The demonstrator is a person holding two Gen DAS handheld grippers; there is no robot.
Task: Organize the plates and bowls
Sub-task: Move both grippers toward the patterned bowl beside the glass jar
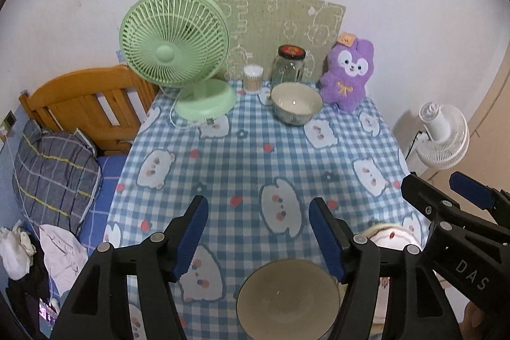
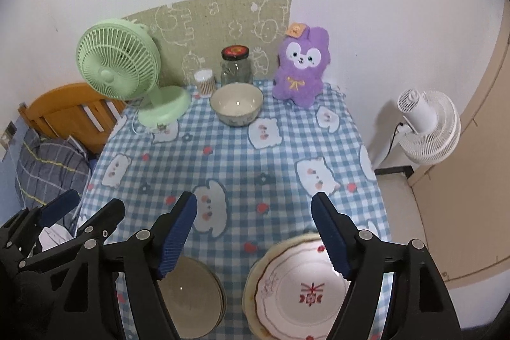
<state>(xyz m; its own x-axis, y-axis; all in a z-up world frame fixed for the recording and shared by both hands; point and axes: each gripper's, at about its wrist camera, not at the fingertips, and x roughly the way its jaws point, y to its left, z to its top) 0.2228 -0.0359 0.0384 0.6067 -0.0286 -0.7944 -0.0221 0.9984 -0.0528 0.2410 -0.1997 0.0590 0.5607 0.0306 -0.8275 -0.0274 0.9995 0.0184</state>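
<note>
A beige bowl [image 1: 288,298] sits near the table's front edge, below and just in front of my left gripper [image 1: 258,212], which is open and holds nothing. The same bowl [image 2: 191,298] shows at lower left in the right wrist view. A white plate with a red pattern [image 2: 299,289] lies on a second plate under my right gripper [image 2: 253,209], also open and empty. In the left wrist view a part of the plate [image 1: 393,236] peeks out behind the fingers. A third bowl [image 1: 296,107] [image 2: 236,107], white with a patterned outside, stands at the back.
On the checked tablecloth [image 1: 242,155] stand a green fan [image 1: 173,53], a glass jar [image 1: 289,65], a cotton-swab tub [image 1: 253,78] and a purple plush toy [image 1: 347,75]. A bed with a pillow [image 1: 54,177] lies left; a white fan [image 2: 427,129] stands right.
</note>
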